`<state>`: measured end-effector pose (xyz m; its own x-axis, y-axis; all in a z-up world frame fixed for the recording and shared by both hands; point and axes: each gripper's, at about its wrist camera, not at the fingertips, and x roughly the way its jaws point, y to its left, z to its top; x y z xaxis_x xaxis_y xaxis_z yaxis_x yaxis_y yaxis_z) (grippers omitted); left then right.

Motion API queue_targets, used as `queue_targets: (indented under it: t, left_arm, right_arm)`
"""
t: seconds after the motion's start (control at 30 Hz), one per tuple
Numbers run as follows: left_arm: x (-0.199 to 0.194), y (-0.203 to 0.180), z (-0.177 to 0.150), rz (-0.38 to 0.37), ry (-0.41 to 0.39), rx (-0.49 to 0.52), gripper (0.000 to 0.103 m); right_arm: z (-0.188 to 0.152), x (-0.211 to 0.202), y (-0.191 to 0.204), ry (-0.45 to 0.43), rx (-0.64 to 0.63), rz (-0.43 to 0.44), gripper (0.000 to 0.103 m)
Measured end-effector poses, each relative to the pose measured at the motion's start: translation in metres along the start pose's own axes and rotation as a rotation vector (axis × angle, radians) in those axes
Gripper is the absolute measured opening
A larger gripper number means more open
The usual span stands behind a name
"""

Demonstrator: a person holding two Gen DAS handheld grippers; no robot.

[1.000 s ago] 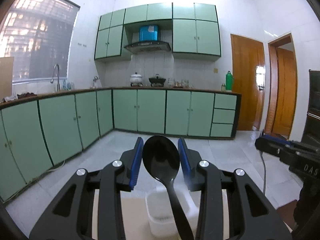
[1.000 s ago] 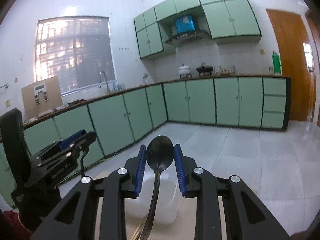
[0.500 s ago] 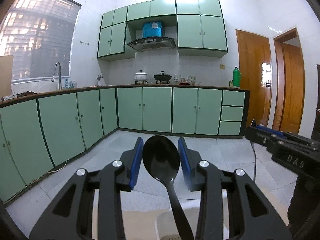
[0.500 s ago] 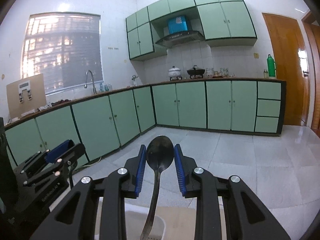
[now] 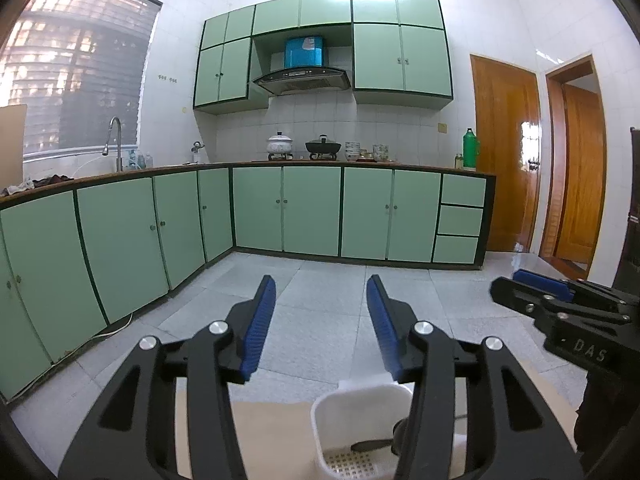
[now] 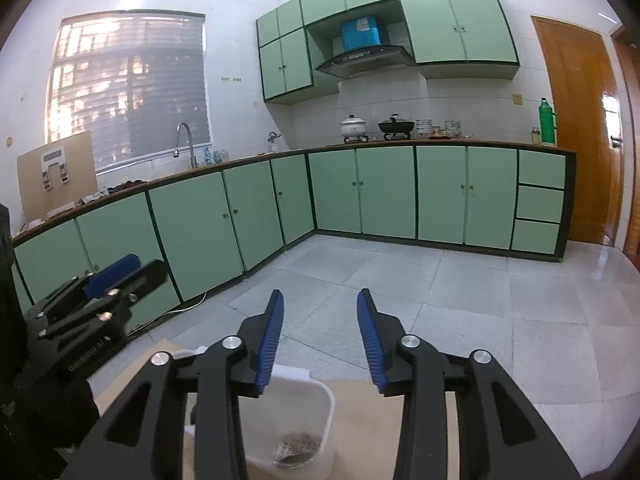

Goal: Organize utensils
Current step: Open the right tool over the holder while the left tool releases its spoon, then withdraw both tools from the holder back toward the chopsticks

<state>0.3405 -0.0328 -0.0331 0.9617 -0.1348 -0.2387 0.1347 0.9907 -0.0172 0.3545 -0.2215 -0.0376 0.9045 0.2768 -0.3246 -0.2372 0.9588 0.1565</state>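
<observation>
White plastic holder (image 5: 362,424) sits below both pairs of tongs, utensils already inside.

We see the left tongs (image 5: 321,326) and right tongs (image 6: 320,336) spread wide and empty; the holder stands on the counter (image 6: 368,420) just under them, a dark utensil (image 5: 370,445) lying at its perforated bottom (its long axis we cannot tell), neither side clearly nearer.
</observation>
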Motion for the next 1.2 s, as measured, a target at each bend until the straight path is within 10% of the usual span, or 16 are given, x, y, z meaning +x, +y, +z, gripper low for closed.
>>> queue_targets:
  t: [0.57, 1.2]
  left_arm:
    - [-0.129, 0.006, -0.075, -0.005, 0.204, -0.012, 0.086]
    - [-0.202, 0.011, -0.167, 0.013, 0.465, -0.021, 0.091]
  right_arm:
    - [-0.086, -0.128, 0.004, 0.138, 0.067, -0.042, 0.096]
    - [-0.199, -0.196, 0.044, 0.375, 0.102, -0.076, 0.091]
